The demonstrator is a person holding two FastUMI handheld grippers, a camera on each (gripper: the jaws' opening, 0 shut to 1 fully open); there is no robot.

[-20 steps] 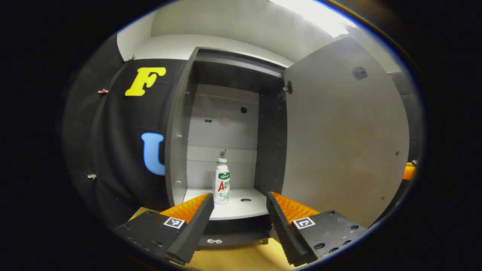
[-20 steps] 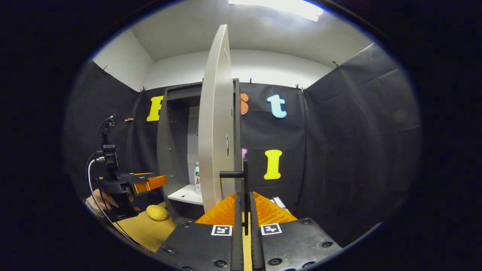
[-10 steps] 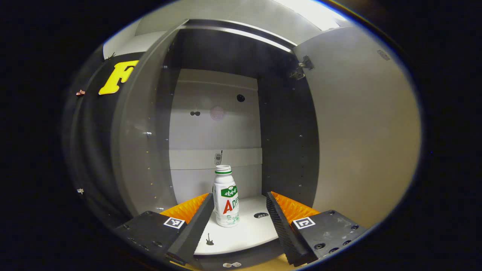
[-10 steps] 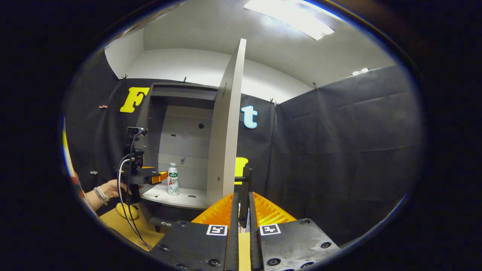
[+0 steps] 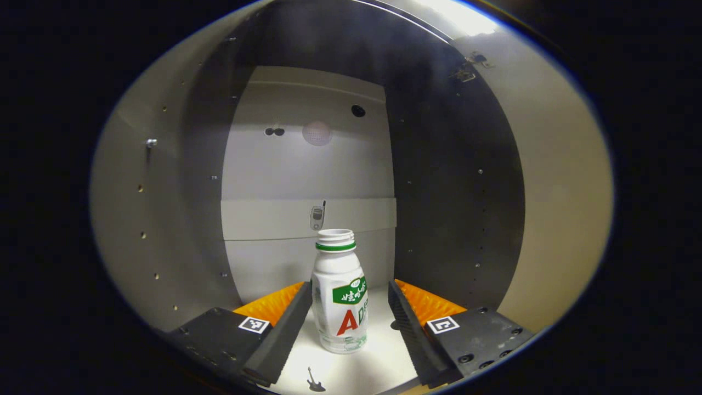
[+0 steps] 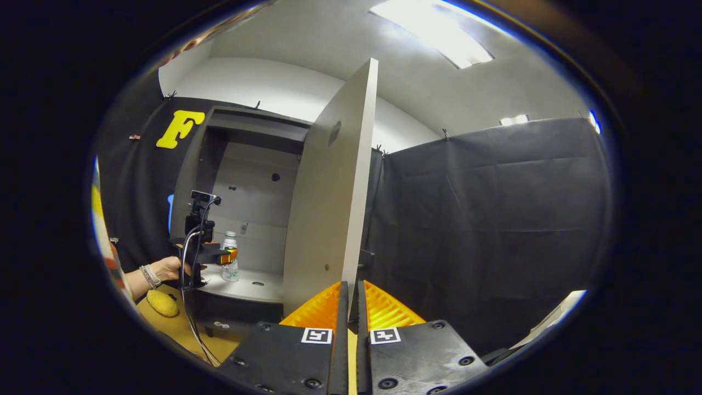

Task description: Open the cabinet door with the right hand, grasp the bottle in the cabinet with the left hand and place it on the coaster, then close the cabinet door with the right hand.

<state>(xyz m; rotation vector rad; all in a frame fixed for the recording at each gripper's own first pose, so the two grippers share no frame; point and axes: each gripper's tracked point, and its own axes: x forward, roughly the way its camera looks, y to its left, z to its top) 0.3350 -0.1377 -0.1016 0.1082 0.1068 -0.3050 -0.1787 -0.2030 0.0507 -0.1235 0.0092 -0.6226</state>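
A white bottle [image 5: 340, 296] with a green and red label and a green neck ring stands upright on the cabinet's pale shelf [image 5: 384, 365]. My left gripper [image 5: 349, 286] is open inside the cabinet, with one finger on each side of the bottle and small gaps between. From the right gripper view, the left gripper [image 6: 222, 255] sits at the shelf's front beside the bottle [image 6: 230, 263], held by a hand [image 6: 164, 269]. The grey cabinet door [image 6: 329, 208] stands wide open. My right gripper [image 6: 351, 285] is shut on the dark door handle [image 6: 363, 258] at the door's edge.
The cabinet's dark side walls [image 5: 449, 181] close in on both sides of the left gripper. The open door [image 5: 559, 192] is on its right. A yellow roundish object [image 6: 156, 303] lies on the wooden table [image 6: 181, 329] in front of the cabinet. Black cloth walls stand to the right.
The left gripper has pushed forward into the cabinet until its fingers flank the bottle. The right gripper has swung the door further open, still on the handle.
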